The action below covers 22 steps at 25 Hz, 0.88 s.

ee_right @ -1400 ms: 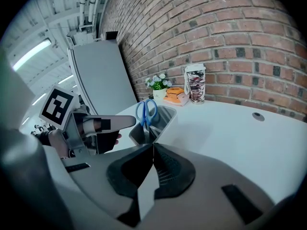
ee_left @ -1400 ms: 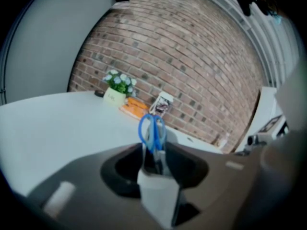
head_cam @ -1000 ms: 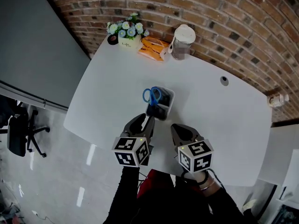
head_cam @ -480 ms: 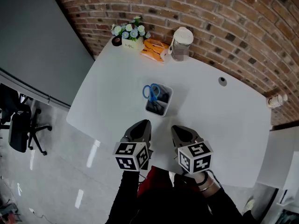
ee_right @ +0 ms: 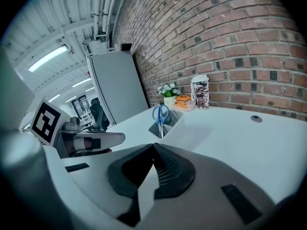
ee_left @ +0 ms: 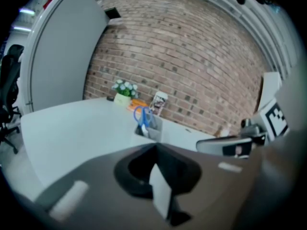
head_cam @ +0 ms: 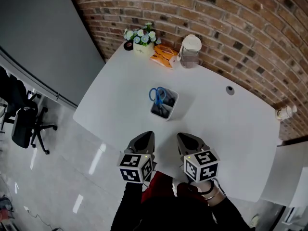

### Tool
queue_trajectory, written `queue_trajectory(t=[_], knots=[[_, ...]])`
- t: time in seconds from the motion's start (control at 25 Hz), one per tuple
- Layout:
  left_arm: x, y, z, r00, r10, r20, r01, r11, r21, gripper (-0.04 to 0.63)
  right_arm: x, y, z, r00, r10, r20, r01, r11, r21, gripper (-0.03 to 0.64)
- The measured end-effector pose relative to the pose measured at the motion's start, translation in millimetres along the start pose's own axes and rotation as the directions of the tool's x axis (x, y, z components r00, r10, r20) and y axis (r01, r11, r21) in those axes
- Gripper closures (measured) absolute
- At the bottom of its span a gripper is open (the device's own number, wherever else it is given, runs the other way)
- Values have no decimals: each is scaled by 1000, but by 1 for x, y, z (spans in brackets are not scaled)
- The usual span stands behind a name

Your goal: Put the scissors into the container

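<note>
Looking down from your head: your two dark-sleeved arms come up from the bottom edge, each w/ a marker cube on its tool. Your left tongs [head_cam: 146, 135] are clenched shut, pads together, nothing btwn them. Your right tongs [head_cam: 185, 137] are clenched too, pads meeting & empty. The two sit side by side at the near edge of the white surface [head_cam: 115, 100], tips aimed toward the far wall.

Ahead, well apart from both tips & near the surface's ctr, sits the container [head_cam: 175, 101], a small grey open-topped tub. The scissors [head_cam: 157, 94] stand inside it at its far-left end, blue handles up & poking above the rim, blades down in the tub. Dark contents lower in the tub can't be made out.

Farther back, lined up by the brick wall [head_cam: 226, 18], L to R: a small dark round item [head_cam: 128, 45], a white pot of pale flowers [head_cam: 140, 40], an orange packet [head_cam: 163, 57], and a clear jar w/ white lid [head_cam: 191, 51]. Off to the R, a round cable port [head_cam: 230, 90] is set in the surface.

Beyond the surface's L edge: a grey panel [head_cam: 43, 37] & a black office chair [head_cam: 24, 126] on a glossy floor [head_cam: 62, 177].
</note>
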<state>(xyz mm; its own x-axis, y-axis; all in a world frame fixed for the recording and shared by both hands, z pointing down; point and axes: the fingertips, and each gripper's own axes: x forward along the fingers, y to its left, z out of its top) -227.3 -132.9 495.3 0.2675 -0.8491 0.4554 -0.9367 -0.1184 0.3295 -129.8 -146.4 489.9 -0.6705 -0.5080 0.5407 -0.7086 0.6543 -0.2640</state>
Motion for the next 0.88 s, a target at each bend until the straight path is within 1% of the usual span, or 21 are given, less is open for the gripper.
queue_trajectory(t=[0.48, 0.6, 0.88], knots=[[-34, -25, -11, 997, 72, 36, -72, 997, -8, 592, -33, 5, -2, 997, 70, 36, -68, 996, -63, 609], [-43, -30, -13, 994, 95, 45, -94, 995, -11, 592, -42, 7, -4, 995, 93, 38, -89, 992, -92, 609], [-69, -47, -21, 986, 147, 76, -146, 989, -24, 592, -66, 11, -10, 989, 140, 46, -134, 984, -117, 609]])
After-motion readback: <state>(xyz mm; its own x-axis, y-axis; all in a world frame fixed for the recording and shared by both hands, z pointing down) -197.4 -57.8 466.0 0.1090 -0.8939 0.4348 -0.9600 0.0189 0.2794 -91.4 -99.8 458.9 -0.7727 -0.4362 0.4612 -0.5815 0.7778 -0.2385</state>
